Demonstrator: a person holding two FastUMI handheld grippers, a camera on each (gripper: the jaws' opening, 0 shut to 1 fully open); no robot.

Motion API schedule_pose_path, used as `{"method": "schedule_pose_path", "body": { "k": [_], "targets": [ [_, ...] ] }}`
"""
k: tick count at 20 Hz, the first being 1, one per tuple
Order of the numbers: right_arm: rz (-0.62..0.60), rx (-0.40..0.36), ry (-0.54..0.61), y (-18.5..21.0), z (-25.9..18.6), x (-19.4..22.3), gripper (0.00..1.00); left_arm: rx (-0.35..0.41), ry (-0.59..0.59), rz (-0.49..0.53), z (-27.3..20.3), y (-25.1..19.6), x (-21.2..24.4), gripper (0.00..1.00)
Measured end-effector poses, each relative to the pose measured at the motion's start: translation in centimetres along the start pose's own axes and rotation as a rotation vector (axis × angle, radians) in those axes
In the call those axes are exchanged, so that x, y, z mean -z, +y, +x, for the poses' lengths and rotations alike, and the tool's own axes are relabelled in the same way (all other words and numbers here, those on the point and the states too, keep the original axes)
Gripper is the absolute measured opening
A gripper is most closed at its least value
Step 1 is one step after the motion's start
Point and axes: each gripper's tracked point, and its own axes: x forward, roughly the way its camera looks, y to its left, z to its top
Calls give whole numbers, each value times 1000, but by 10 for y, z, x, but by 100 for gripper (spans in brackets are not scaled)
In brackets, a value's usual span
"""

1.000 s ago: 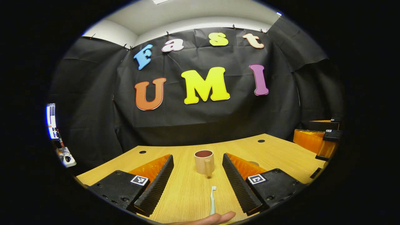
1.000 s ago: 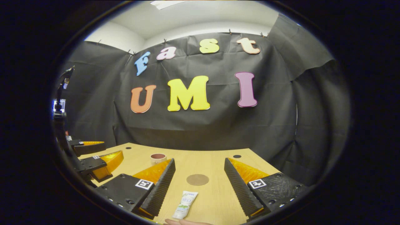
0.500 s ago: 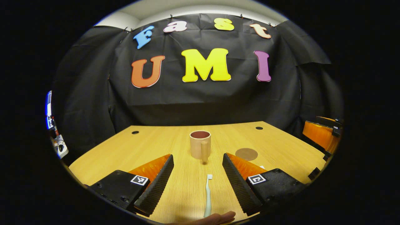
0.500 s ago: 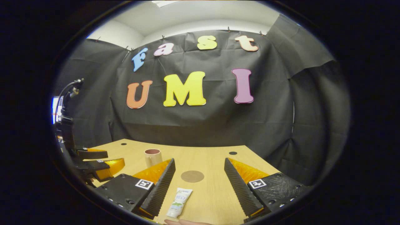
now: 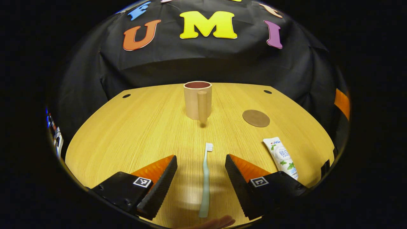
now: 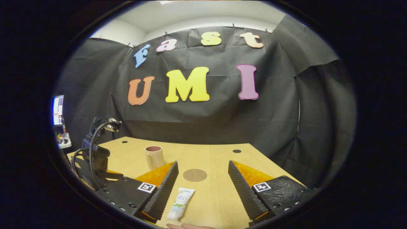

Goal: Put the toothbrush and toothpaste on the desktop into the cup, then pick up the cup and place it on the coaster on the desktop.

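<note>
A pale green toothbrush (image 5: 206,178) lies flat on the wooden desktop (image 5: 140,127), head pointing at the cup. My left gripper (image 5: 200,159) is open, with the brush handle lying between its fingers and touching neither. The beige handled cup (image 5: 197,100) stands upright farther back, and the round brown coaster (image 5: 256,118) lies to its right. A white toothpaste tube (image 5: 281,156) lies right of the left gripper. My right gripper (image 6: 203,165) hangs open above the table, with the toothpaste (image 6: 180,203) by its left finger, the coaster (image 6: 195,175) ahead and the cup (image 6: 154,156) far left.
Two small dark holes (image 5: 126,95) sit near the table's back corners. The left gripper's body with its cable (image 6: 95,156) shows at the left of the right gripper view. A fingertip (image 5: 219,222) shows at the bottom edge.
My left gripper has tipped downward and come forward, so the toothbrush now lies between its fingers and the toothpaste has come into its view. The right gripper has barely shifted.
</note>
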Motion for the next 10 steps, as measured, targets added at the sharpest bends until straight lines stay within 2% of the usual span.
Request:
{"method": "schedule_pose_path", "body": {
  "k": [3, 4, 5, 7, 9, 10],
  "targets": [
    [8, 4, 16, -2, 3, 5, 95, 11, 23, 2, 4, 1, 3, 81],
    [13, 5, 21, -3, 3, 6, 95, 17, 45, 5, 7, -3, 11, 84],
    [17, 6, 26, -4, 4, 7, 94, 27, 65, 4, 10, -6, 16, 70],
    [16, 10, 24, -6, 5, 6, 95, 28, 85, 4, 8, -6, 19, 63],
    [17, 26, 11, -11, 4, 1, 93, 28, 87, 22, 10, -6, 20, 61],
    [22, 26, 9, -12, 5, 0, 95, 29, 89, 23, 9, -7, 20, 52]
  ]
}}
